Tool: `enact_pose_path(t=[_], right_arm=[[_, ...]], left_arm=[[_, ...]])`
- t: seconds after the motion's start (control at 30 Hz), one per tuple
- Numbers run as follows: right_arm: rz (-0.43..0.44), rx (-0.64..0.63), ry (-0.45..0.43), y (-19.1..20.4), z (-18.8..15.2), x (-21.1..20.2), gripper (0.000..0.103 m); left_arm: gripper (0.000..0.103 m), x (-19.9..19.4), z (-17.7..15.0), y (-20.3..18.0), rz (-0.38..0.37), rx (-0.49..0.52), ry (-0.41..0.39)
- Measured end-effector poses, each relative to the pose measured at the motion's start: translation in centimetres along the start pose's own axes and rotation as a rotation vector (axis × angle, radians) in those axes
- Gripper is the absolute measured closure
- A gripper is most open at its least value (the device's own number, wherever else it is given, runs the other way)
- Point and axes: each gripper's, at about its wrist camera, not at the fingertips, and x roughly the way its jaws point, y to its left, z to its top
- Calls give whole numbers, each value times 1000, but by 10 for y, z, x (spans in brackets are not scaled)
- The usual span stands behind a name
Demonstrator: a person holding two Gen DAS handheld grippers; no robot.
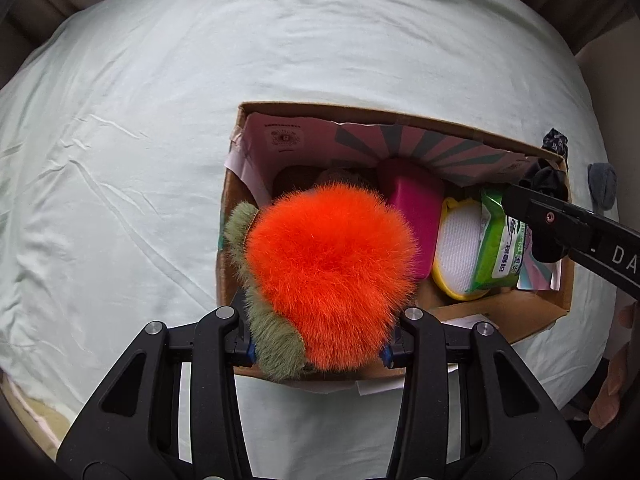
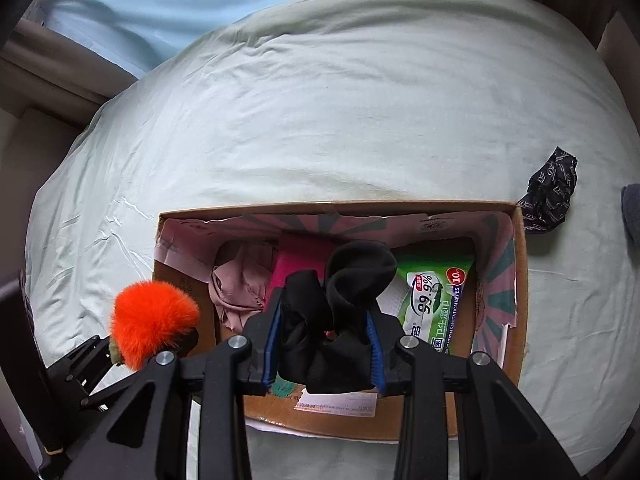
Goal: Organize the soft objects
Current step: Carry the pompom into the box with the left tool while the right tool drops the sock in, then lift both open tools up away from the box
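Note:
An open cardboard box (image 1: 532, 316) (image 2: 516, 280) sits on a pale green bed sheet. My left gripper (image 1: 318, 350) is shut on a fluffy orange and olive plush toy (image 1: 332, 272) and holds it over the box's near left corner; the toy also shows in the right wrist view (image 2: 154, 320). My right gripper (image 2: 322, 350) is shut on a black sock (image 2: 344, 308) and holds it above the box's near side; it shows in the left wrist view (image 1: 516, 200) too. In the box lie a pink cloth (image 2: 240, 280), a magenta case (image 1: 416, 208), a yellow-rimmed white pad (image 1: 458, 252) and a green wipes pack (image 2: 432, 304).
A dark patterned cloth (image 2: 550, 192) lies on the sheet beyond the box's far right corner. A grey cloth (image 1: 602, 190) lies further right. A light blue curtain (image 2: 180, 4) hangs behind the bed.

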Motion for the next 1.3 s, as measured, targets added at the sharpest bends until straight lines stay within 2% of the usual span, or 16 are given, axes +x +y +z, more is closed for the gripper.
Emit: enact_pose_path(t=[0.07, 0.1, 0.13, 0.17, 0.2, 0.23, 0.27, 0.37, 0.6, 0.73, 1.0, 1.3], right_arm=[[-12, 4, 1, -3, 3, 5, 70], [-12, 7, -6, -5, 4, 6, 69], [-7, 12, -9, -6, 5, 8, 55], [-1, 16, -7, -7, 7, 9, 34], [4, 20, -10, -9, 8, 10, 23], [10, 19, -16, -10, 8, 10, 5], [7, 11, -17, -10, 9, 10, 0], [-11, -22, -19, -11, 7, 7, 0], [19, 12, -30, -19, 0, -4, 0], [29, 2, -49, -15, -4, -18, 0], [8, -51, -117, -2, -18, -60, 0], [-16, -117, -206, 14, -51, -118, 0]], left_arm=[[61, 1, 2, -2, -7, 12, -1], [49, 0, 3, -3, -6, 24, 0], [21, 0, 3, -6, 4, 42, 0], [7, 0, 4, -9, 32, 60, -4], [0, -3, 4, -11, 63, 75, -23], [0, -6, 3, -11, 72, 83, -30], [0, -6, 2, -12, 61, 87, -25], [0, -9, -3, -10, 50, 81, -24], [0, -24, -11, -4, 20, 35, -46], [0, -41, -14, -5, 37, 42, -79], [0, -88, -28, -8, 38, 51, -160], [0, -153, -62, -3, 38, 35, -271]])
